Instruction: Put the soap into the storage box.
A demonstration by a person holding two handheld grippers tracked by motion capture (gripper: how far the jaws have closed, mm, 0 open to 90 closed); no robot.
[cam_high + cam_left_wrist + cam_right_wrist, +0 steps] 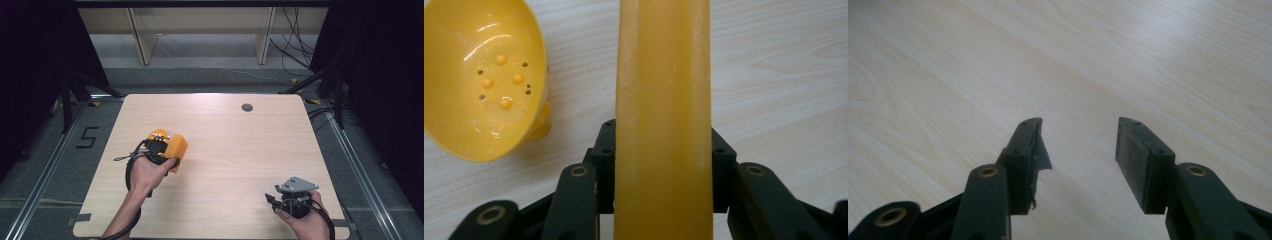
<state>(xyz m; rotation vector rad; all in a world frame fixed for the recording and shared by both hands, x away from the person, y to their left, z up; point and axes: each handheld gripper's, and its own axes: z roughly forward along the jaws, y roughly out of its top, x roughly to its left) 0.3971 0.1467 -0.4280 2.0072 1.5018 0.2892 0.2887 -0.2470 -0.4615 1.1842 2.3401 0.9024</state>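
A single black digit "5" [88,137] is marked on the grey floor [60,200], left of the worktop [235,145]; no other text is legible.

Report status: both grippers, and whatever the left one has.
Left gripper shut on orange block. Yellow bowl beside it on table. Right gripper open, empty.

Left gripper [172,150] clamped, right gripper [270,198] agape.

Pale wooden table [225,135] on grey carpet [60,165], dark curtains [30,60] both sides, wooden shelf legs [142,42] and loose cables [295,45] at the far end.
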